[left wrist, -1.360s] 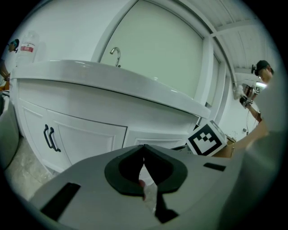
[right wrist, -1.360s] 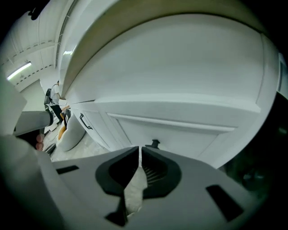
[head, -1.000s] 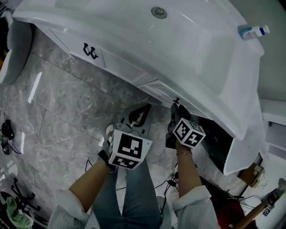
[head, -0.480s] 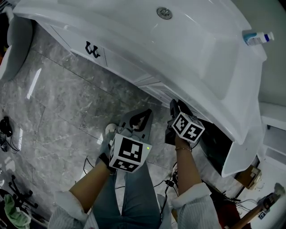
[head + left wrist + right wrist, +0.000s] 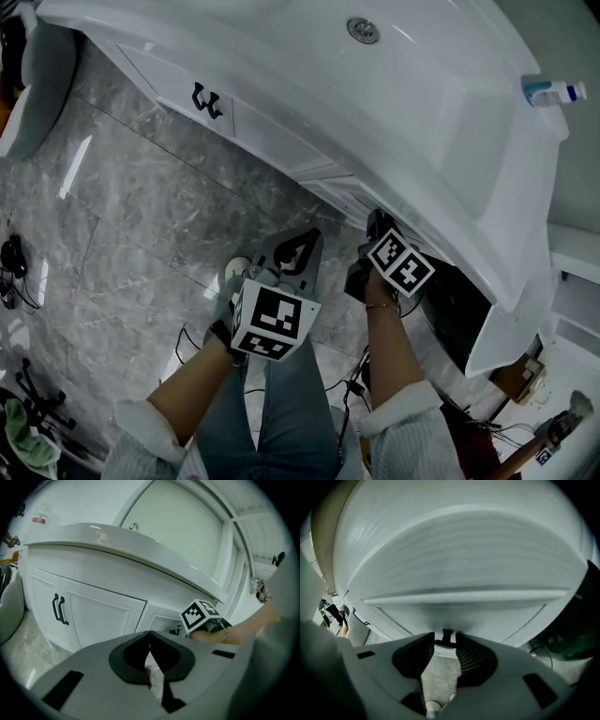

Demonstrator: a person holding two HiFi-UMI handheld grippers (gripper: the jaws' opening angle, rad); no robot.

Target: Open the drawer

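Your right gripper (image 5: 445, 640) has its jaws apart, though they have just been closing. The drawer's small dark handle (image 5: 447, 633) stands between their tips, not yet pinched. The white drawer front (image 5: 454, 613) lies straight ahead of them. Your left gripper (image 5: 150, 634) hangs aside, well short of the cabinet, jaws closed tip to tip.

The left gripper (image 5: 302, 242) is hovering, jaws together, while the right gripper (image 5: 379, 225), angled down, has just been closing its parted jaws around a small handle (image 5: 446, 637).
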